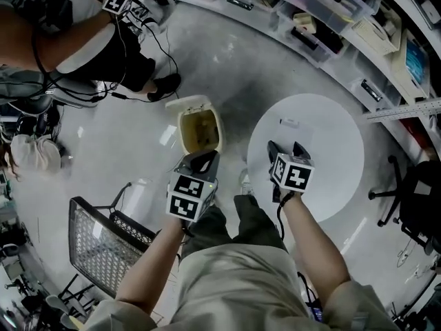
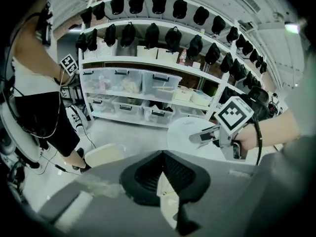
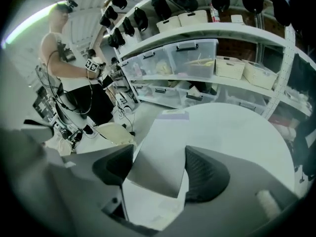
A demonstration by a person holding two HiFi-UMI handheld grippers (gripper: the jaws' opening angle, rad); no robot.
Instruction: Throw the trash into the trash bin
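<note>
The cream trash bin [image 1: 200,128] stands open on the floor left of the round white table [image 1: 331,136], with its lid [image 2: 103,154] tipped back. My left gripper [image 1: 203,157] hovers just in front of the bin with its jaws shut tip to tip [image 2: 163,154]; nothing shows at the tips. My right gripper [image 1: 284,147] is over the table's near edge, open wide. A white sheet of paper [image 3: 160,147] lies on the table [image 3: 237,132] and runs in between its jaws [image 3: 159,154], its edges close to both pads. The bin [image 3: 114,131] shows beyond it.
A second person [image 1: 83,40] with grippers stands at the far left beside trailing cables. A wire mesh basket [image 1: 103,243] sits on the floor at my left. Shelves with plastic boxes [image 1: 324,19] curve round the back. A black office chair [image 1: 413,198] is right of the table.
</note>
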